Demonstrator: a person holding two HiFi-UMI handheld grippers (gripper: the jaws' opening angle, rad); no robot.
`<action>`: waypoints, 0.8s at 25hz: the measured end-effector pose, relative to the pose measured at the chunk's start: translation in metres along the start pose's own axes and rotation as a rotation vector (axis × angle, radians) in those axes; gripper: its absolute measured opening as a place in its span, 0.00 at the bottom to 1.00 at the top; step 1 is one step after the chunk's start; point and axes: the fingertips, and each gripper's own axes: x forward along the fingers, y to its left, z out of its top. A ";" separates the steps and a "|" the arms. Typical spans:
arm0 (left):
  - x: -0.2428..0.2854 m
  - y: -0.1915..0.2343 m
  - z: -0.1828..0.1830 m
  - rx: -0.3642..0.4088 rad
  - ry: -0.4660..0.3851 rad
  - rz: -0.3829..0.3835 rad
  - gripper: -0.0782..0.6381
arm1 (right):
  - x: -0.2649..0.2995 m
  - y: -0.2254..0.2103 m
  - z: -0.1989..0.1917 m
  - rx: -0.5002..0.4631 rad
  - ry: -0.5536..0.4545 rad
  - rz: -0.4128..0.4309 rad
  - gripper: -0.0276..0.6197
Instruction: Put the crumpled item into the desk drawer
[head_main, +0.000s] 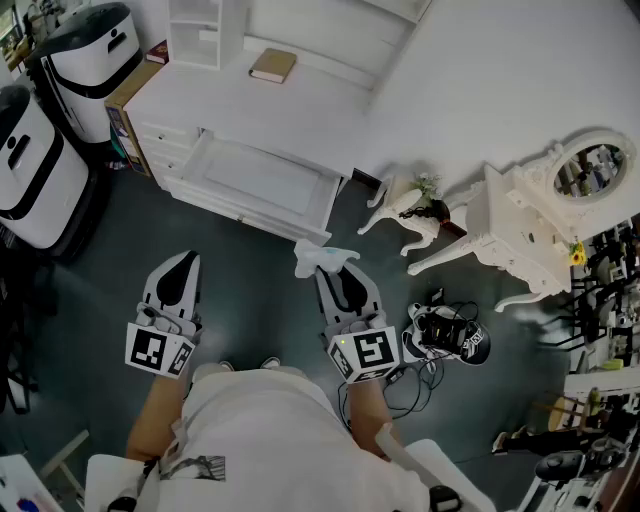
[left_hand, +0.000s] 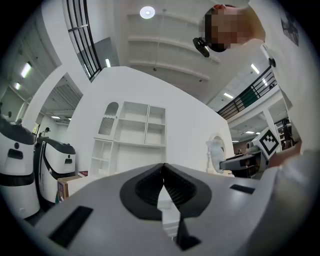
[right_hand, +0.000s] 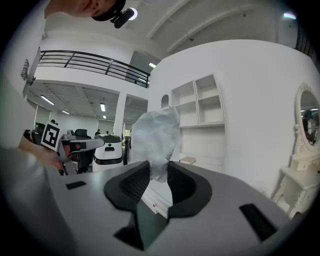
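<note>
Right gripper (head_main: 326, 266): jaws part-closed, clamped on a pale crumpled wad (head_main: 322, 256). In the right gripper view the pads of the right gripper (right_hand: 157, 174) pinch the wad's lower end, and the rest of the wad (right_hand: 155, 135) bulges up above the jaw tips. Gripper held about level.

Wad location: centre of the head view, just below the lower right corner of the drawer (head_main: 205, 165). It is over dark floor (head_main: 260, 290), outside the drawer.

Left gripper (head_main: 187, 262): lower left of centre in the head view, over floor, well apart from the wad. In the left gripper view, the jaws of the left gripper (left_hand: 163, 169) meet at the tips with nothing between them.

Drawer: pulled open from the white desk (head_main: 220, 105) in the upper left of the head view; what shows of the inside looks bare white.

Other items noted:
- Tan book (head_main: 272, 65) lies on the desk top, at upper centre.
- Two white machines (head_main: 70, 60) with black trim stand at the far upper left.
- White vanity (head_main: 520, 215) with an oval mirror sits at the right edge.
- Black shoes (head_main: 450, 338) and cables lie on the floor just right of the right gripper.
</note>
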 end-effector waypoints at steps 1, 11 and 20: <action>0.001 -0.001 -0.002 0.000 0.001 0.002 0.13 | 0.000 -0.001 -0.002 0.000 0.002 0.002 0.23; -0.004 -0.018 -0.014 0.007 0.031 0.026 0.13 | -0.009 -0.012 -0.022 0.028 0.019 0.032 0.23; -0.015 -0.036 -0.025 0.003 0.054 0.055 0.13 | -0.032 -0.029 -0.034 0.133 -0.015 0.040 0.23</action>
